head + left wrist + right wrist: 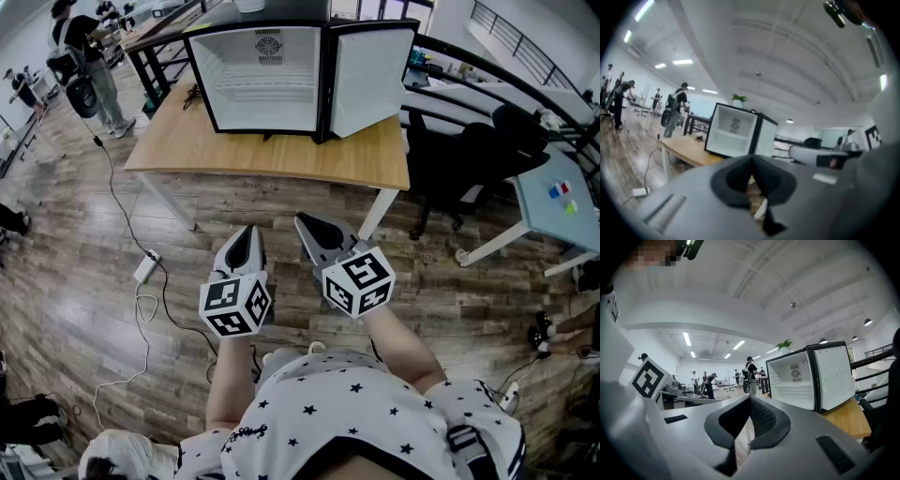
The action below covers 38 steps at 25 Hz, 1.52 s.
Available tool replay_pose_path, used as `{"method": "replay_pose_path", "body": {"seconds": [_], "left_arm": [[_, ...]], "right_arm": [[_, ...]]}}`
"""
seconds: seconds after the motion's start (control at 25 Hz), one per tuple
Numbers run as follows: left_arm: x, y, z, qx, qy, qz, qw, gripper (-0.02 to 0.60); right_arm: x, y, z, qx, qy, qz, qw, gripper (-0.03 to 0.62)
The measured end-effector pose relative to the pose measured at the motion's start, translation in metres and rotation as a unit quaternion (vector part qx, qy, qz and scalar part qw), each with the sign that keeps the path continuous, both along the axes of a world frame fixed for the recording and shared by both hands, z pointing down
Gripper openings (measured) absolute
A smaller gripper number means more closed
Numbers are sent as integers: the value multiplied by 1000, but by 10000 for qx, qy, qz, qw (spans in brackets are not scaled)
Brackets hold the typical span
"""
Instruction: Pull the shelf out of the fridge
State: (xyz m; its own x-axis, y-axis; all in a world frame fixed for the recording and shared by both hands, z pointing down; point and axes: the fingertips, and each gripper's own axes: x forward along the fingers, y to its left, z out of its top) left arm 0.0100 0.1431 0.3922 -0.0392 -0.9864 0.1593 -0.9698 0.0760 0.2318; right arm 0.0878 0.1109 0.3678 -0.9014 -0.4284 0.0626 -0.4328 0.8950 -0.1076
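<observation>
On the floor at far left, a white power strip [145, 269] with trailing cable. Next, the left gripper [247, 232], low over the floorboards and well short of the table's [281, 155] near edge, claw pressed together on nothing. At the table's far edge, about midway along, the fridge [267, 66], standing open. Inside it, the white shelf [267, 94], level at mid-height, well apart from both grippers. Just beside the left one, the right gripper [307, 225], aimed level toward the fridge, claw likewise pressed together, empty. Fridge door [372, 70] swung out toward the table's right edge. Past that edge, a black chair [483, 150].
</observation>
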Motion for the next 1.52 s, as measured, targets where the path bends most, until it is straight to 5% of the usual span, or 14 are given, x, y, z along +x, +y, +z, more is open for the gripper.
{"method": "replay_pose_path", "body": {"seconds": [1.08,1.52], "left_arm": [[27,-19,0,54,9,-277,9996,6],[10,-51,-1,84,-29,-160,9998,6]], "right_arm": [[31,-30,4,-197,-205,-39,9996,21],[10,-57,8,-207,-160,32,9997,21]]}}
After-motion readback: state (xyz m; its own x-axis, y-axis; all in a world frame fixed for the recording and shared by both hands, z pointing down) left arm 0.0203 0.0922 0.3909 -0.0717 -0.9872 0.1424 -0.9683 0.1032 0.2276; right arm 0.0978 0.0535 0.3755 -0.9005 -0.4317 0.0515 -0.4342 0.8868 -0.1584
